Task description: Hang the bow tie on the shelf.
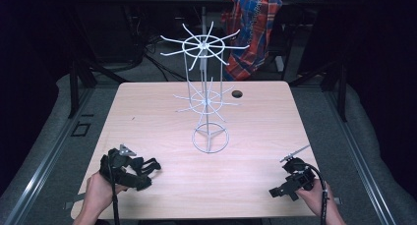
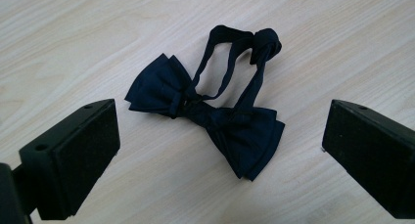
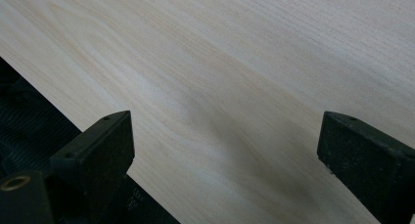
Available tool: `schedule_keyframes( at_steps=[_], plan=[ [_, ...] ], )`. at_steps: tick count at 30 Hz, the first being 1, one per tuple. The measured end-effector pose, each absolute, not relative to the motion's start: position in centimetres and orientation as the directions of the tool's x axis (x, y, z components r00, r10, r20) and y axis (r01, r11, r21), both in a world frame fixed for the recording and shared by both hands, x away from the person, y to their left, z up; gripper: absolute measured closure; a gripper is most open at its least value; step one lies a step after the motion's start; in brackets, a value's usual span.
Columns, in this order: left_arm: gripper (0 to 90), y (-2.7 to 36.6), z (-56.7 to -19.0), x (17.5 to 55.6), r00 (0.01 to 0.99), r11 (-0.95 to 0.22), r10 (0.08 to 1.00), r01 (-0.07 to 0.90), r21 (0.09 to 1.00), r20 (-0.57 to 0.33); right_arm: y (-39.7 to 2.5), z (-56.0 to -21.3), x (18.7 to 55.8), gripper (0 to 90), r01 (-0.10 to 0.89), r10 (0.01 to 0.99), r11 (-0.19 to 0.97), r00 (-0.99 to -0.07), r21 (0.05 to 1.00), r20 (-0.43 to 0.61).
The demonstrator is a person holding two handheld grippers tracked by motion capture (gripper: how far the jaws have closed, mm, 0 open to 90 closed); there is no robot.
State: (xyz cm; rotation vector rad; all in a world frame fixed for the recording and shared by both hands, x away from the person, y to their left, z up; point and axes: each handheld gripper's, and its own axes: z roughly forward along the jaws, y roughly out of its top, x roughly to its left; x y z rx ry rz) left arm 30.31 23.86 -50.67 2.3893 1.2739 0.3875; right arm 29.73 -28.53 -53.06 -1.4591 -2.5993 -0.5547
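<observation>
While our left claw [image 2: 218, 150] hovers wide open over the dark bow tie [image 2: 210, 106] lying flat near the table's [image 1: 255, 136] front-left corner, our right claw [image 3: 225, 155] gapes empty at the front-right edge, wire rack [image 1: 209, 99] mid-table.

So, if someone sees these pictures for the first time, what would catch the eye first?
Probably the white wire rack, standing upright at the middle of the wooden table, with spokes fanning out on two levels. Next, the dark bow tie, lying flat on the table near its front left corner, just ahead of the open left gripper. The right gripper is open over bare wood.
</observation>
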Motion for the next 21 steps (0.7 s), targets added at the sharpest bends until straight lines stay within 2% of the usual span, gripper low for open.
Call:
schedule_keyframes(
  at_steps=[3, 8, 13, 16, 19, 21],
  plan=[
    [8.5, 23.7, -50.9, 30.5, 0.563, -0.513, 0.825, 0.722, 0.464, 0.036, -28.2, -53.2, 29.8, 6.5, 0.843, 0.803, 0.472, -0.532, 0.257, 0.269],
    [12.3, 22.8, -51.1, 30.7, 0.585, -0.538, 0.81, 0.712, 0.451, 0.043, -28.2, -53.1, 29.7, 6.5, 0.84, 0.798, 0.484, -0.539, 0.246, 0.269],
    [12.6, 21.5, -51.5, 31.3, 0.606, -0.574, 0.792, 0.7, 0.425, 0.073, -28.3, -53.1, 29.6, 6.5, 0.84, 0.797, 0.486, -0.54, 0.242, 0.272],
    [6.9, 21.3, -51.8, 31.7, 0.598, -0.573, 0.797, 0.709, 0.411, 0.079, -28.1, -53.2, 29.6, 6.5, 0.845, 0.802, 0.469, -0.529, 0.256, 0.279],
    [6.9, 21.1, -52.1, 31.9, 0.601, -0.578, 0.795, 0.711, 0.401, 0.081, -28.1, -53.2, 29.6, 6.5, 0.843, 0.8, 0.476, -0.534, 0.251, 0.274],
    [10.5, 20.9, -52.2, 32.0, 0.609, -0.589, 0.788, 0.706, 0.394, 0.087, -28.0, -53.2, 29.7, 6.5, 0.842, 0.798, 0.478, -0.536, 0.251, 0.276]
  ],
)
